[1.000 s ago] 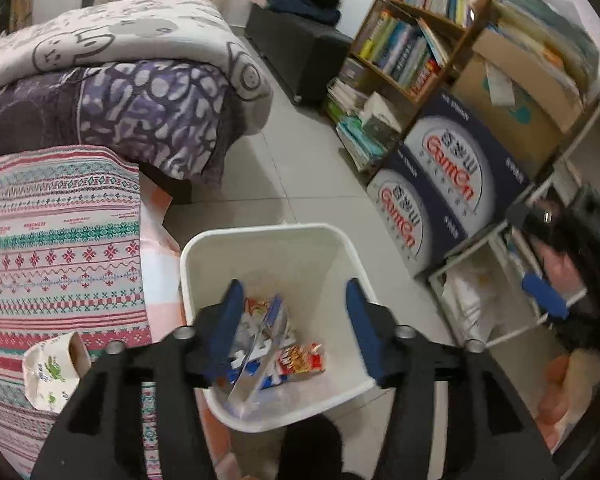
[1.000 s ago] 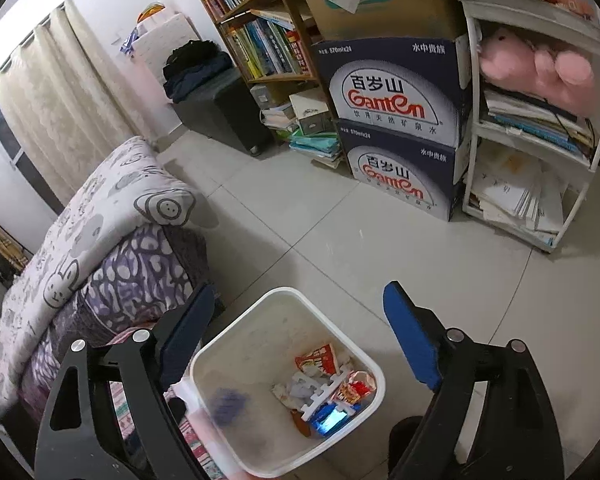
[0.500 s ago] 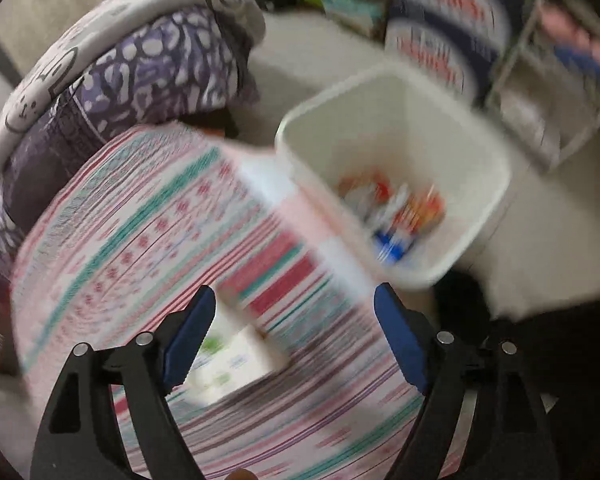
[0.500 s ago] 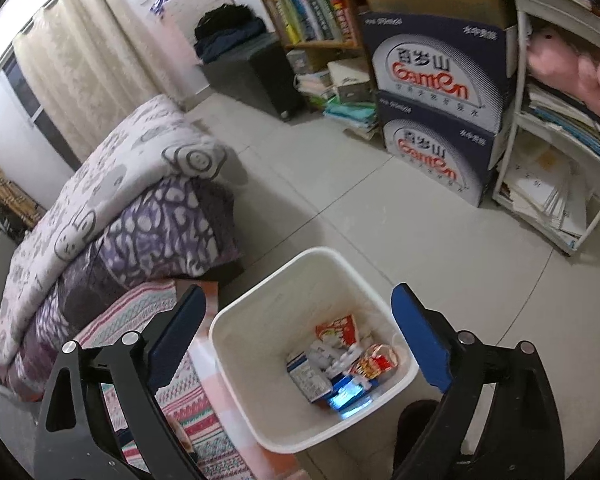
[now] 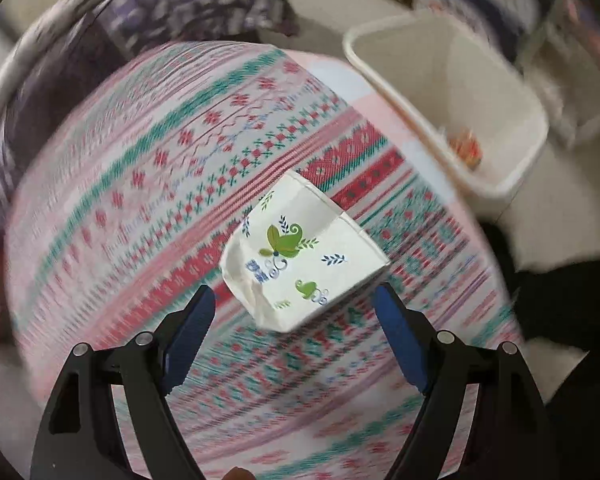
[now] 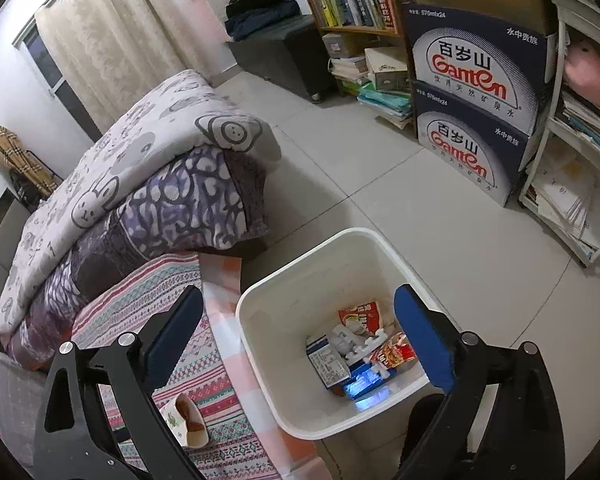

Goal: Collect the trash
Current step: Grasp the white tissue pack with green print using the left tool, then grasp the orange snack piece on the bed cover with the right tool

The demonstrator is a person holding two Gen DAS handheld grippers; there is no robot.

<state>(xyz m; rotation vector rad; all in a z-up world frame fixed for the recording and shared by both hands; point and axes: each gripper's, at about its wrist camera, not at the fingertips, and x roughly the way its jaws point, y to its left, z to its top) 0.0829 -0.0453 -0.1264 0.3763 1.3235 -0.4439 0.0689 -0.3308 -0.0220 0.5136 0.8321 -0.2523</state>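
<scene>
The left gripper (image 5: 290, 316) has swung off the bin (image 5: 512, 188) onto the striped cloth (image 5: 148, 184), jaws wide and empty, framing a crumpled paper bag (image 5: 300, 256), likely the next trash. The bag lies well in from the cloth's edge, open room around it. Beyond it, the right gripper (image 6: 300, 336) hovers over the bin, jaws open, empty.

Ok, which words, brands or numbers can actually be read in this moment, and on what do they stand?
"百岁山 Ganten", "水中贵族", "570ml×24": upper blue carton.
"百岁山 Ganten": lower blue carton.
Book spines: too small to read.
Wrappers in the white bin: print too small.
Paper bag: blue print blurred, unreadable.
</scene>
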